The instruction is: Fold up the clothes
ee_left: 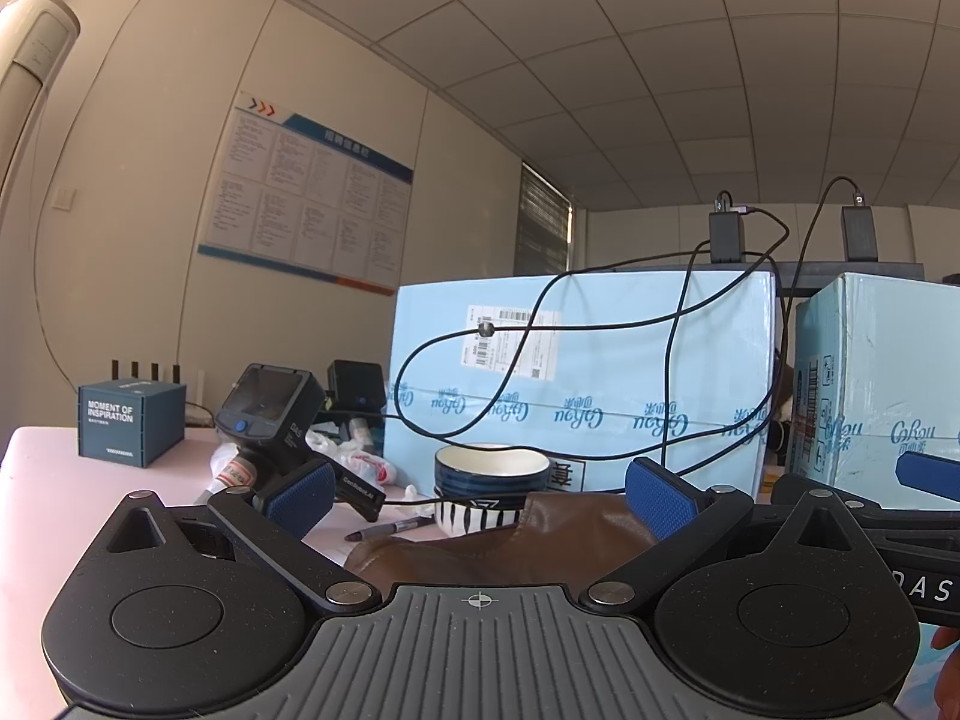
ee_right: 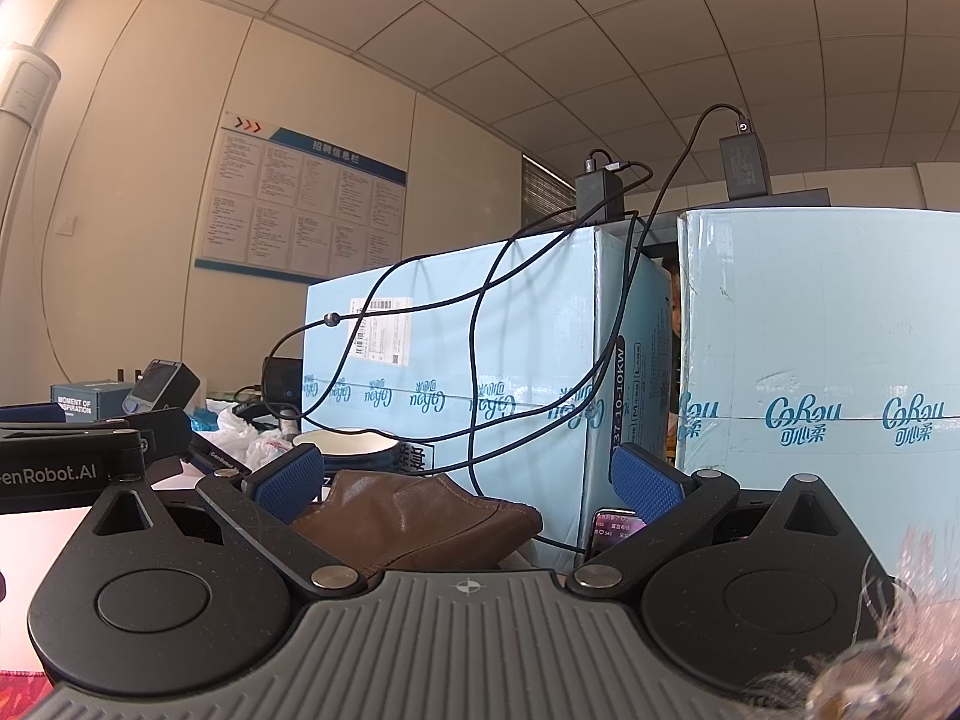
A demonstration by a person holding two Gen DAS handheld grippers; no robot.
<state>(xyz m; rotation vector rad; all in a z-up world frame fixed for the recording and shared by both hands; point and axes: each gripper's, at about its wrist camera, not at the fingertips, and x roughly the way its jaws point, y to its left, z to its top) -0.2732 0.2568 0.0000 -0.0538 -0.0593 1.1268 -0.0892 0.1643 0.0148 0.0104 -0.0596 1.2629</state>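
A brown leather-like garment (ee_left: pixel 510 540) lies bunched on the pink table, just ahead of both grippers; it also shows in the right wrist view (ee_right: pixel 414 516). My left gripper (ee_left: pixel 480 492) is open, its blue pads wide apart on either side of the garment, holding nothing. My right gripper (ee_right: pixel 468 480) is open too, with the garment between its pads and nothing gripped. The left gripper's body (ee_right: pixel 72 456) shows at the left of the right wrist view, and the right gripper's body (ee_left: pixel 900 516) at the right of the left wrist view.
Two light blue cardboard boxes (ee_left: pixel 576 384) (ee_right: pixel 822 348) stand close behind with black cables (ee_left: pixel 678 360) draped over them. A dark blue bowl (ee_left: pixel 492 468), a pen (ee_left: pixel 384 531), a black scanner (ee_left: pixel 270 414), plastic bags and a small blue box (ee_left: pixel 129 420) are on the table. A phone (ee_right: pixel 615 528) lies by the box.
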